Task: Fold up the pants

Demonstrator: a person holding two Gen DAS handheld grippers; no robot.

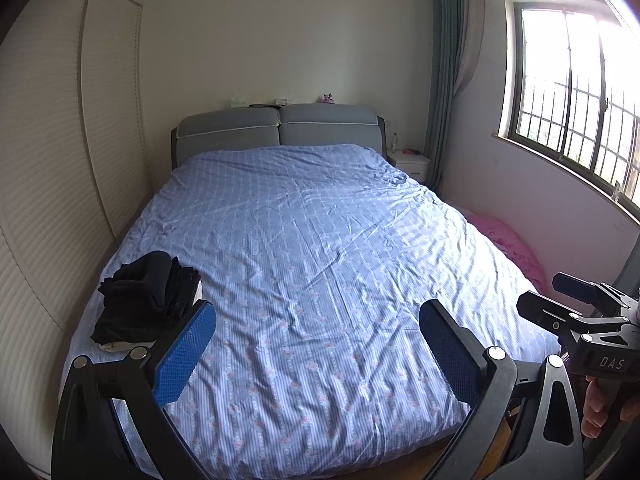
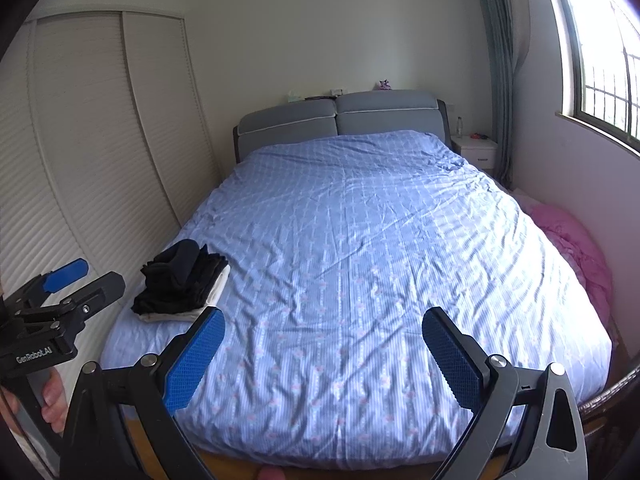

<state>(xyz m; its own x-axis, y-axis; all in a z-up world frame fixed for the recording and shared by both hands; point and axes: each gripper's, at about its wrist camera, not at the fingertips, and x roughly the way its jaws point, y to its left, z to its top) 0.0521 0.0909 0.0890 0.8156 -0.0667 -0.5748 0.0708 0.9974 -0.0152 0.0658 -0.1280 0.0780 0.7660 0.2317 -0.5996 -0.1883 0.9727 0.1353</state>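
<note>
A stack of folded dark clothes [image 1: 148, 296] with a white garment underneath lies on the near left part of the bed's blue patterned cover [image 1: 320, 248]; it also shows in the right wrist view [image 2: 182, 280]. My left gripper [image 1: 318, 340] is open and empty above the foot of the bed, its left pad just right of the stack. My right gripper [image 2: 322, 348] is open and empty above the bed's foot. The right gripper shows at the left wrist view's right edge [image 1: 576, 300], the left gripper at the right wrist view's left edge [image 2: 76, 280].
A louvered wardrobe [image 1: 60, 160] runs along the left of the bed. A grey headboard [image 1: 280, 128] stands at the far end with small items on top. A white nightstand [image 1: 412, 162], curtain and barred window [image 1: 576, 92] are at right. Pink bedding [image 1: 508, 244] lies beside the bed.
</note>
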